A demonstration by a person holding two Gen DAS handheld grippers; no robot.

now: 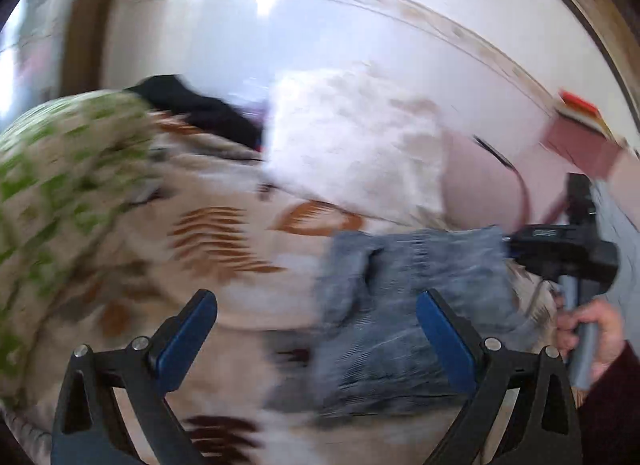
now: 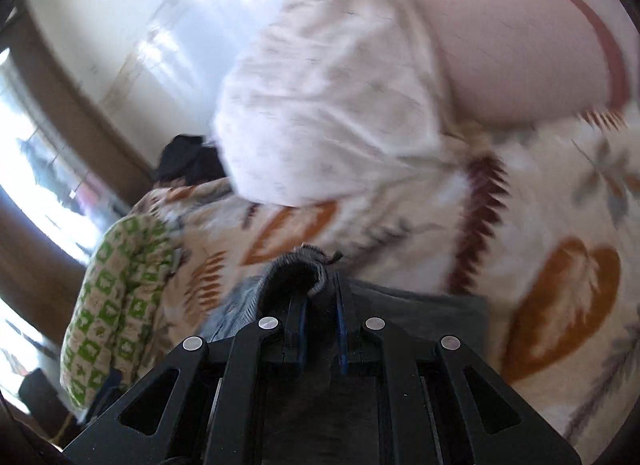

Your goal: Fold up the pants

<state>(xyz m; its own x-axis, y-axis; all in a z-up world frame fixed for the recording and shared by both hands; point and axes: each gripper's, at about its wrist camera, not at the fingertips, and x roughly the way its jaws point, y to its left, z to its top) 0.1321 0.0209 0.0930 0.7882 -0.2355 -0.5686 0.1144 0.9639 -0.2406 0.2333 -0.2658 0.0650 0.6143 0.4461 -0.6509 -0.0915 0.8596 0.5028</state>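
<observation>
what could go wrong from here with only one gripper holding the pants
1. The right gripper is shut on just a small bunch of the pants, so the fabric might slip out if pulled.
2. The left gripper is open and empty, so the loose side could drag and bunch on the patterned blanket, leaving an uneven fold.
</observation>
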